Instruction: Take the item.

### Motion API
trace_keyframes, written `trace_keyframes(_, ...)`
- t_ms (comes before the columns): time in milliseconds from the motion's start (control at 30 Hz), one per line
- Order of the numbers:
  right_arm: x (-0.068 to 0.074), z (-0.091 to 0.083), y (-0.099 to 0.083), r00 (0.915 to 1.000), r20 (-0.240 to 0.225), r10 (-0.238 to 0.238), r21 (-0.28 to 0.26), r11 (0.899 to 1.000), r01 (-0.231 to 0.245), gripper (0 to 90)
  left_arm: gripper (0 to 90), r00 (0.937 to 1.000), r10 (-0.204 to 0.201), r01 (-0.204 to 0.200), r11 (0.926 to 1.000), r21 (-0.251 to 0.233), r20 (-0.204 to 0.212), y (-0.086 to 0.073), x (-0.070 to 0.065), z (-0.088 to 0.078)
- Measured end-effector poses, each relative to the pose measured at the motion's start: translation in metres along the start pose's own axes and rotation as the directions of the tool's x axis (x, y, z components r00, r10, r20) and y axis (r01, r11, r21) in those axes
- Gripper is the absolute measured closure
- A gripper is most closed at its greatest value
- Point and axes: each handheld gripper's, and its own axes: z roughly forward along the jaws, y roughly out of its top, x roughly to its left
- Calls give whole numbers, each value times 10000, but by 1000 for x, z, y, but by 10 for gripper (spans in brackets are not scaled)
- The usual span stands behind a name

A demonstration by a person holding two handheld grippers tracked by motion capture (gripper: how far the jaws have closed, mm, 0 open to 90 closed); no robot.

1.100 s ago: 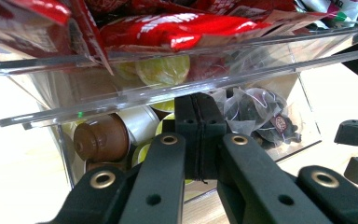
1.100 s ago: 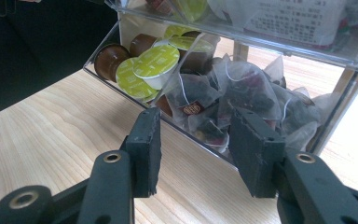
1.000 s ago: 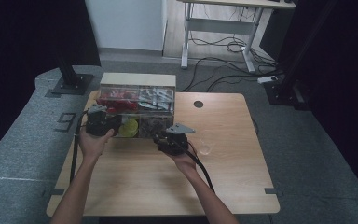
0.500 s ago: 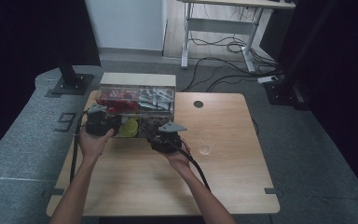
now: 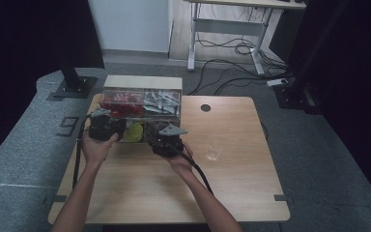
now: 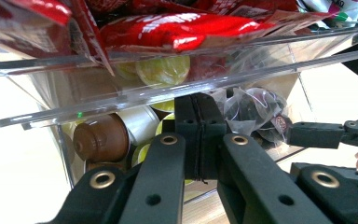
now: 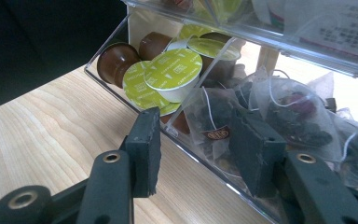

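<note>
A clear plastic drawer organizer (image 5: 142, 84) stands at the table's back left. Its upper drawers hold red packets (image 6: 177, 25) and white sachets. The lower drawer (image 5: 135, 133) holds green-lidded capsules (image 7: 173, 70), brown capsules (image 7: 114, 58) and tea bags (image 7: 298, 116). My left gripper (image 5: 104, 126) is at the organizer's left front. Its jaws are shut (image 6: 199, 135), pads together just under the upper drawer's clear rim, and I see nothing between them. My right gripper (image 5: 166, 140) is at the lower drawer's front, open (image 7: 198, 154). Its pads (image 7: 144, 149) stand either side of the drawer's clear front wall without pressing on it.
The wooden table (image 5: 222, 193) carries a small clear cup (image 5: 212, 150) to the right of my right hand and has a round cable hole (image 5: 206, 108) behind it. Desk legs and cables lie on the floor beyond.
My right gripper has moved left and slightly closer to the organizer's lower drawer. The left gripper and the organizer have stayed put.
</note>
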Motion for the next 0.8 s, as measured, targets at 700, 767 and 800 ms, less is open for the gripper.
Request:
trace_keyframes(700,7,18,2,10000,61,-48,62,10000,48,529,892,10000,-6,6,10000,28,2,0,-1,0)
trace_keyframes(767,7,21,1,10000,84,-51,108,9999,50,529,892,10000,-11,11,10000,28,13,0,-1,0)
trace_keyframes(800,7,22,1,10000,79,-31,119,9999,30,529,893,10000,-11,11,10000,28,13,0,-1,0)
